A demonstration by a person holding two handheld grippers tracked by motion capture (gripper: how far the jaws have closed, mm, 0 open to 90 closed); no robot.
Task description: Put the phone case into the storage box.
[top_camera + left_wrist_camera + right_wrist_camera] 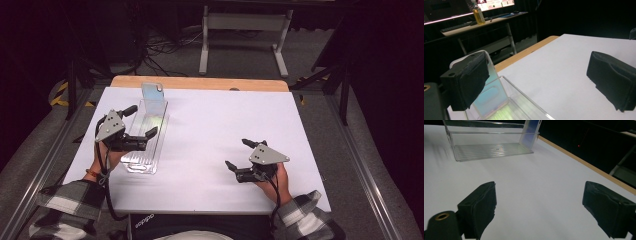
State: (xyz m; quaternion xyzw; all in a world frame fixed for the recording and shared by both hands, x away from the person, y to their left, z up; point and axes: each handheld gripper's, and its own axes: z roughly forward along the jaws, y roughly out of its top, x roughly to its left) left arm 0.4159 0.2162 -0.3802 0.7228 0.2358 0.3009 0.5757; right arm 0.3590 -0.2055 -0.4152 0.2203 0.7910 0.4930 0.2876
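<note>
The white bench (pixel 210 130) carries a clear tray (pixel 145 150) with a phone case (pixel 153 100) leaning upright at its far end. My left gripper (pixel 142 122) hangs released over it, right gripper (pixel 239 155) released too; I should straddle the case squarely.

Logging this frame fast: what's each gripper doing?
Left gripper: open, holding nothing, over the clear tray.
Right gripper: open, holding nothing.
</note>
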